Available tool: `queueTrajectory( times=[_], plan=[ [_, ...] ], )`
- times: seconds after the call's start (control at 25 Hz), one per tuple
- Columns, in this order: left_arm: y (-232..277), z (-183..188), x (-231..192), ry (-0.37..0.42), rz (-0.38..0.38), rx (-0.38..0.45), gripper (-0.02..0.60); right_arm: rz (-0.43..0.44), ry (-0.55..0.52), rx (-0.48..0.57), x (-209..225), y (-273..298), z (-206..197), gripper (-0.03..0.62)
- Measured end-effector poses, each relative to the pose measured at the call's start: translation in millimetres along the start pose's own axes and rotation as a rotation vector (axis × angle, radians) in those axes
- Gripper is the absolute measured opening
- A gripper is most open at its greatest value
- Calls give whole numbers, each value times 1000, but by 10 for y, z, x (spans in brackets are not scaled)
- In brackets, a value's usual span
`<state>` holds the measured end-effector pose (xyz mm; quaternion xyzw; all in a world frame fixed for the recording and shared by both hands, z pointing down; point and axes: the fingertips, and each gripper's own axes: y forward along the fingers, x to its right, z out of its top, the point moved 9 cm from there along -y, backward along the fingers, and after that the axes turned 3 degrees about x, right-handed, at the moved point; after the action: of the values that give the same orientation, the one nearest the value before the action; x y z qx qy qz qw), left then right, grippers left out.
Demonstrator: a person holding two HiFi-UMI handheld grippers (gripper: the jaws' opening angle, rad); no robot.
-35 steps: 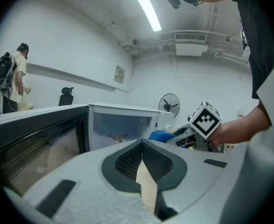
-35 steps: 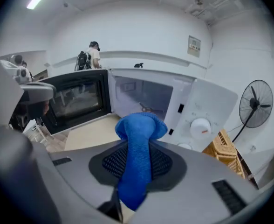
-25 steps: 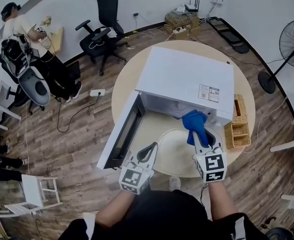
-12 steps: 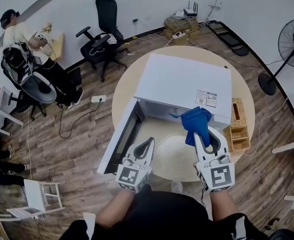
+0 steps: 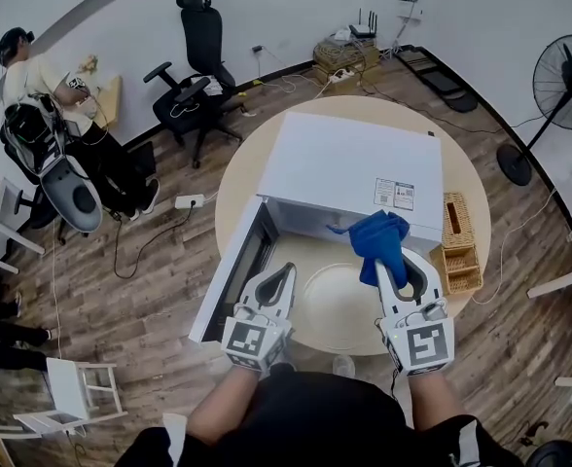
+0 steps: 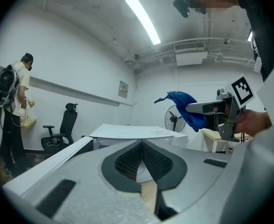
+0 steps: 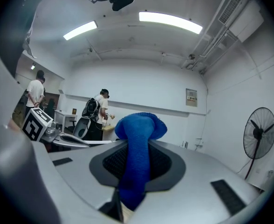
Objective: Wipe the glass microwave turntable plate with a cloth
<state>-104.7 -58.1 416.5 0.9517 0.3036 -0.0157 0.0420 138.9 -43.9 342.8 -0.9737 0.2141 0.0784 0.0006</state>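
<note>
The round glass turntable plate [image 5: 333, 305] lies flat on the table just in front of the open white microwave [image 5: 354, 163]. My right gripper [image 5: 387, 264] hangs above the plate's right edge, shut on a blue cloth [image 5: 377, 239] that bunches out past its tips; the same blue cloth [image 7: 138, 146] fills the jaws in the right gripper view. My left gripper [image 5: 286, 270] is over the plate's left edge, shut with nothing in it [image 6: 141, 142]. From the left gripper view the cloth [image 6: 186, 107] shows raised in the air at the right.
The microwave door [image 5: 232, 266] swings open to the left, beside my left gripper. A wicker basket [image 5: 458, 251] stands at the round table's [image 5: 242, 154] right edge. On the floor are an office chair [image 5: 194, 76] and a fan [image 5: 568, 76]; a person [image 5: 33, 76] stands far left.
Both grippers have risen slightly toward the head camera and drawn a little back. The blue cloth stays clamped in the right gripper; the plate has not moved.
</note>
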Motion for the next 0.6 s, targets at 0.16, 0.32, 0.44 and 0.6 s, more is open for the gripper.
queueTrajectory(
  times=[0.16, 0.32, 0.44, 0.6],
  plan=[
    [-24, 2, 18, -3, 1, 0, 6, -7, -3, -5, -7, -39, 24, 77],
    [-37, -13, 17, -9, 7, -3, 6, -8, -5, -3, -9, -52, 30, 77],
    [-53, -23, 25, -13, 8, -3, 6, -10, -3, 1, -15, -80, 35, 77],
    [-47, -28, 54, -16, 5, 1, 6, -10, -1, 4, -7, -113, 35, 77]
  ],
)
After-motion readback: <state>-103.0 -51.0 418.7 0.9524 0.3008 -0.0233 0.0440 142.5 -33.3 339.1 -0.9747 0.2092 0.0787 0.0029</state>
